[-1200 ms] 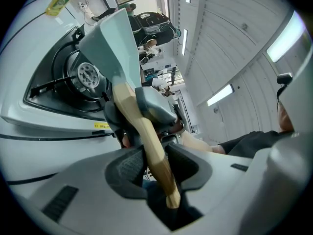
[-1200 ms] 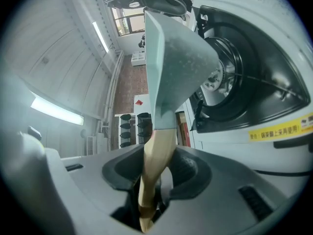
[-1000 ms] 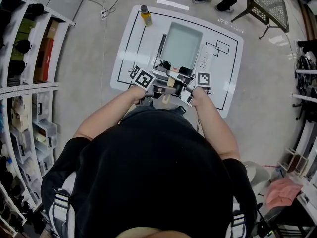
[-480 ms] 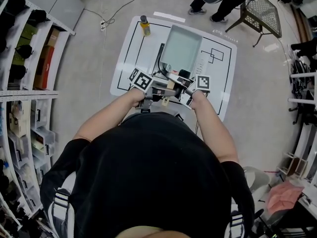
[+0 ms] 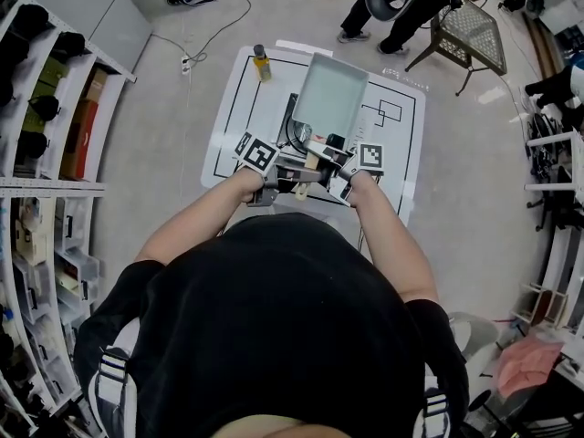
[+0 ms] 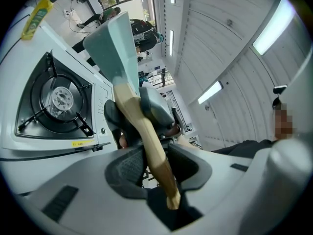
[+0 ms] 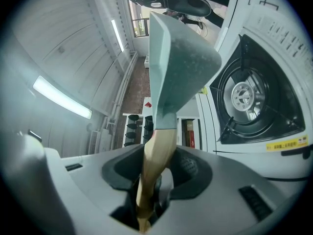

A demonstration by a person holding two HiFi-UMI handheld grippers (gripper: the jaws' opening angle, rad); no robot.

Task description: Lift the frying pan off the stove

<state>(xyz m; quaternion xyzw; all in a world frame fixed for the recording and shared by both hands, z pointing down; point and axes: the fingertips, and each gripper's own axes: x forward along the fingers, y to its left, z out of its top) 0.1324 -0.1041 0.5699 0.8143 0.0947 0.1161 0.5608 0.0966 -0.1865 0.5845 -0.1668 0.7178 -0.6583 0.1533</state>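
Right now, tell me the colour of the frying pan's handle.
Pale wooden tan; the handle shows best in the left gripper view.

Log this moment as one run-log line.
phase: lift | left gripper: shut on handle | right gripper: shut on handle | frying pan: held clear of stove burner | stove burner: bare

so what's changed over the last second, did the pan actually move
The frying pan has risen higher above the burner and now hangs clear of it. The left hand-held gripper and right hand-held gripper carried it up and stay clamped on its wooden handle; nothing was let go. The stove and yellow bottle stayed put.
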